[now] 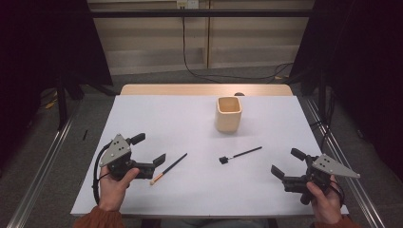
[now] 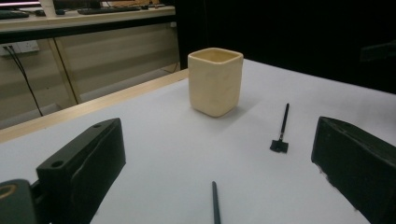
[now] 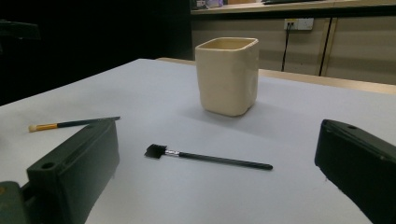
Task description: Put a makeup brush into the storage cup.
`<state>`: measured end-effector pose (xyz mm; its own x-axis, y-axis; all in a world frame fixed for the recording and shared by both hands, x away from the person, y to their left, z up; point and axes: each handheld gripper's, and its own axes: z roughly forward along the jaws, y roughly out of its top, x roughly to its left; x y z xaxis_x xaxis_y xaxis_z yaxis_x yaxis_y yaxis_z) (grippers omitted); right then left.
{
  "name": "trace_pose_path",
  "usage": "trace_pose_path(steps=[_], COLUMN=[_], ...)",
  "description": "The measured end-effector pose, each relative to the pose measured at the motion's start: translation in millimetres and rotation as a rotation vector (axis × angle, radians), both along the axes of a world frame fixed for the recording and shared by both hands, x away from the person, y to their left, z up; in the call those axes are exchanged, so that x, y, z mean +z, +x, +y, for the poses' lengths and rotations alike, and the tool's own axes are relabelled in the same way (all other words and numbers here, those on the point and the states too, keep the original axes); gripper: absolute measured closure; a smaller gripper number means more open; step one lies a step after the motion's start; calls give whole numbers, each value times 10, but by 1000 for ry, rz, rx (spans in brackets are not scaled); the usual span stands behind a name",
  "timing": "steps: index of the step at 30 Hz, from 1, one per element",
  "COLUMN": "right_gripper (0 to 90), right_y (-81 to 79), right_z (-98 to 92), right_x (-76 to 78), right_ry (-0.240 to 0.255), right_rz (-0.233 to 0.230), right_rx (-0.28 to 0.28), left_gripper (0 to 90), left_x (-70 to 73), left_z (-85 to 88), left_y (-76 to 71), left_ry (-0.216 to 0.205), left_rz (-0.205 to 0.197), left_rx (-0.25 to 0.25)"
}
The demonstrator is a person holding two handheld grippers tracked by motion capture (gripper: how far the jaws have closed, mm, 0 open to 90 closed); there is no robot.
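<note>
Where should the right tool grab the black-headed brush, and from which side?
Mid-handle of the black-headed brush, coming straight down with the right tool. It lies flat on the table, so only a top-down pinch across the thin handle fits. The handle end points toward that tool, and the cup stands well clear.

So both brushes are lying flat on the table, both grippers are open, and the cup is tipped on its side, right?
Not quite: the cup stands upright, mouth up, as the high view shows. Both brushes lie flat on the table, and both grippers are open.

A white worktop [image 1: 157,118] stands on grey floor [image 1: 157,78]; beyond it, beige wall panels [image 1: 142,38], black cables [image 1: 190,66] and dark curtains [image 1: 33,57].
</note>
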<state>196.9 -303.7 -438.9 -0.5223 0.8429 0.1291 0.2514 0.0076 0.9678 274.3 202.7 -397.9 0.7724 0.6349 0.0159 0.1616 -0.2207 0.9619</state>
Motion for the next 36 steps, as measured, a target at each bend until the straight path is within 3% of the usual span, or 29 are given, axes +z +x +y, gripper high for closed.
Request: trace_pose_path(steps=[7, 9, 11, 13, 16, 21, 23, 28, 32, 34, 36], right_gripper=[0, 0, 0, 0, 0, 0, 0, 0, 0, 0, 0], right_y=[0, 5, -3, -6, 3, -4, 2, 4, 3, 2, 3], right_z=[-4, 0, 4, -1, -4, -2, -7, -9, -6, -8, -10], right_x=[-2, -4, 0, 2, -4, -2, -7, -7, -7, -7, -7], right_ry=[-2, -6, -5, -5, -5, -5, -18, -13, -13, -15, -14], right_rz=[-1, 2, 5, 2, 3, 4, 15, 14, 17, 14, 13], right_rx=[1, 3, 3, 6, 6, 6, 7, 11, 13, 14, 14], left_gripper=[19, 19, 25, 25, 25, 26, 31, 40, 40, 40, 39], left_x=[-26, -34, -36, -32, -10, 18, 45, 120, 134, 136, 138], left_z=[-1, -14, -28, -31, -57, -63, -84, -145, -191, -212, -228], left_y=[114, 144, 162, 185, 228, 287, 314, 357, 438, 440, 457], left_ry=[-13, -6, 21, 15, 40, 24, 64, 120, 175, 214, 224], left_rz=[42, 69, 66, 84, 105, 155, 151, 168, 238, 218, 246], left_rx=[-1, -7, 11, 10, -13, -56, -59, -92, -149, -138, -156])
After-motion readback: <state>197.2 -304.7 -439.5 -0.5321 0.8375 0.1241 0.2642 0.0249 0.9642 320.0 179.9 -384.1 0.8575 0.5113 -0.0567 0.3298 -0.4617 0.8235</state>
